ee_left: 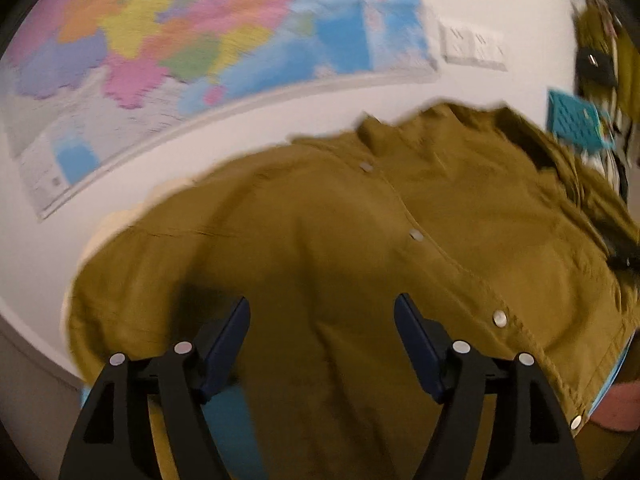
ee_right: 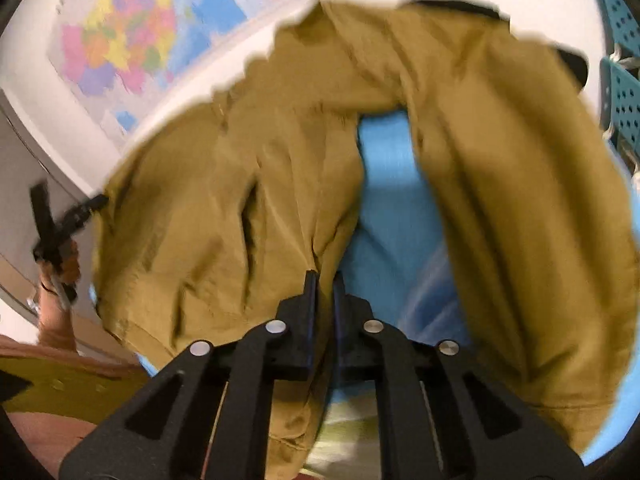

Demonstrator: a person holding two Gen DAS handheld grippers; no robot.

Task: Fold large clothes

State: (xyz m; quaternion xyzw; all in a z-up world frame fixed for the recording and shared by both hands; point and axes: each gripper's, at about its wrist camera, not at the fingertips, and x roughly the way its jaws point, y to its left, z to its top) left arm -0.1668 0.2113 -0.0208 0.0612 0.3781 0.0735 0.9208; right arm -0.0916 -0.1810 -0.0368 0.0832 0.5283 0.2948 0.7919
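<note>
A large mustard-brown button-up shirt hangs lifted in front of a white wall, its button placket running diagonally down to the right. My left gripper is open, its jaws wide apart just in front of the shirt's fabric, holding nothing that I can see. In the right wrist view the same shirt bulges in folds, and my right gripper is shut on a pinched fold of it. The left gripper also shows far left in that view.
A colourful wall map hangs on the white wall, with wall sockets to its right. A blue surface lies beneath the shirt. Teal perforated panels stand at the right edge.
</note>
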